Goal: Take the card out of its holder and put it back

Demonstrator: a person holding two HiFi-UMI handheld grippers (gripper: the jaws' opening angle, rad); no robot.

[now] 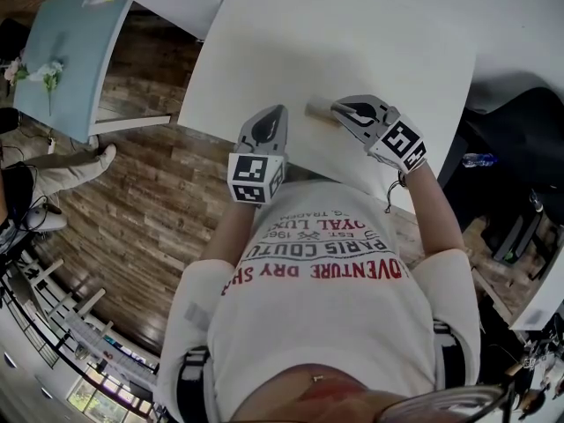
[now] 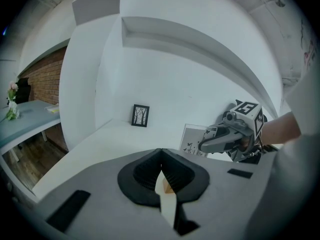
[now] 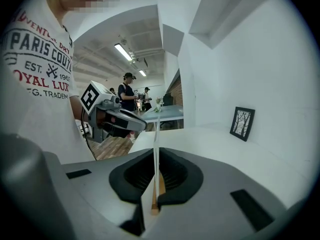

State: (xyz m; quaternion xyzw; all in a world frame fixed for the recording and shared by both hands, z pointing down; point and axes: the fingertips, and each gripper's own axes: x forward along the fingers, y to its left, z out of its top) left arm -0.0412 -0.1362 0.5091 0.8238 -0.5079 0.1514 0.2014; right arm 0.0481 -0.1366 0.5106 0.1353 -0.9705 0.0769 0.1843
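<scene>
A pale wooden holder [image 1: 318, 111] lies near the white table's front edge, between my two grippers. My left gripper [image 1: 280, 111] [image 2: 161, 154] is shut, and a pale wooden piece, apparently the holder's end [image 2: 168, 191], shows between its jaws. My right gripper [image 1: 338, 108] [image 3: 156, 151] is shut on the thin white printed card [image 2: 192, 140]. In the right gripper view the card [image 3: 156, 139] is edge-on and upright, with a strip of wood [image 3: 160, 191] at its foot. I cannot tell whether the card's lower edge sits in the slot.
A small black-framed picture [image 2: 140, 115] [image 3: 242, 123] stands further back on the white table [image 1: 352, 33]. The table's near edge runs just below the grippers, with wooden floor beyond it. A light blue table [image 1: 70, 51] stands at the left. People [image 3: 129, 91] stand far back.
</scene>
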